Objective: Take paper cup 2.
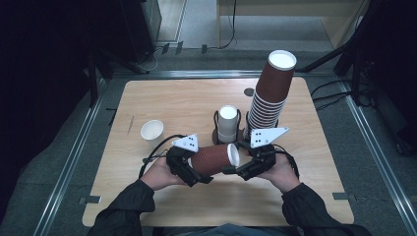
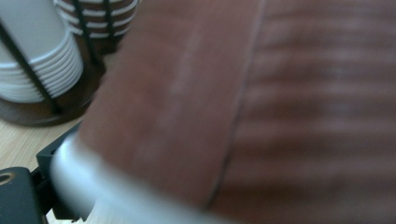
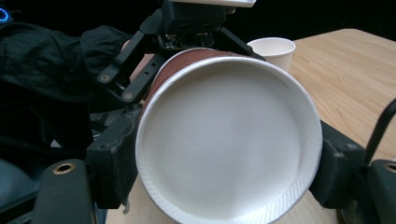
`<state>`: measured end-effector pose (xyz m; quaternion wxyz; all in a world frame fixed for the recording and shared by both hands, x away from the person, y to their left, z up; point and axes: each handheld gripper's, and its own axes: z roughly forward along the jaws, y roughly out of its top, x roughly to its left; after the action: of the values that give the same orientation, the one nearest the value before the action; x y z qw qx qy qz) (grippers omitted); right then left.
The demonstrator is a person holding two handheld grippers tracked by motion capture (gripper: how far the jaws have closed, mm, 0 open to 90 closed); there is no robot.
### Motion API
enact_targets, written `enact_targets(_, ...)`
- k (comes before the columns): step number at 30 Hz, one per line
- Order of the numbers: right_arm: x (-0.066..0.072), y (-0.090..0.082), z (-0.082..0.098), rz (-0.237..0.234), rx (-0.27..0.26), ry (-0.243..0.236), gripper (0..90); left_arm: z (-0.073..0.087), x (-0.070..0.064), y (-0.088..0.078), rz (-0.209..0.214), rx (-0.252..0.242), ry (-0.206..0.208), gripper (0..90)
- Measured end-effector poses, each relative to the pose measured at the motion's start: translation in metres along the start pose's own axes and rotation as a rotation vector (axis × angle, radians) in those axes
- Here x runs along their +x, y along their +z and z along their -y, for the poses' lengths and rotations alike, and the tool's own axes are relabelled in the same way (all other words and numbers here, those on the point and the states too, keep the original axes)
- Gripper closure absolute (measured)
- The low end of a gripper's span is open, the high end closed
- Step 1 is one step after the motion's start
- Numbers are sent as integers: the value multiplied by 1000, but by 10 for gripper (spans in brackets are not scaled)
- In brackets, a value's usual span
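Observation:
A brown ribbed paper cup [image 1: 211, 160] lies on its side in the air over the table's near half, between both grippers. My left gripper [image 1: 199, 166] is shut on its body; in the left gripper view the brown wall [image 2: 280, 116] is blurred and very near. The cup's white round end [image 3: 224, 140] faces the right gripper view. My right gripper [image 1: 235, 158] has a pad against each side of that end [image 3: 224, 172], so it is shut on it. Behind the cup the left gripper [image 3: 191, 46] shows with its jaws around the brown wall.
A tall leaning stack of upturned brown cups [image 1: 270, 93] stands at the back right, beside a short stack of white cups [image 1: 227, 123] in a black wire holder [image 2: 28, 112]. A single white cup [image 1: 152, 132] stands upright at the left on the wooden table [image 1: 162, 98].

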<state>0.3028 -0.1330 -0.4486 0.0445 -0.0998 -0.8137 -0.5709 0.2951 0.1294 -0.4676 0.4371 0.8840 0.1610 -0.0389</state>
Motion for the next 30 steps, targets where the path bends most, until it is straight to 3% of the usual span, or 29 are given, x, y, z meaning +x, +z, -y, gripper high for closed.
enact_targets(6, -2, 3, 2, -19, -17, 26, 233, 1, 1, -8, -8, -60, -22, 56)
enact_targets(18, -4, 3, 2, -23, 16, 40, 230, -1, 0, -10, -18, -15, -3, 99)
enact_targets(20, -4, 4, 1, -4, 32, 54, 148, -3, 0, -13, -24, -19, -10, 99)
enact_targets(23, -6, 4, 2, 9, 54, 72, 137, -2, 2, -16, -51, 12, -6, 99)
enact_targets(27, -6, 5, 4, 25, 103, 41, 137, 0, 5, -17, -69, 57, -17, 99)
enact_targets(30, -5, 5, 6, 62, 147, 17, 139, 1, 6, -17, -70, 78, -21, 99)
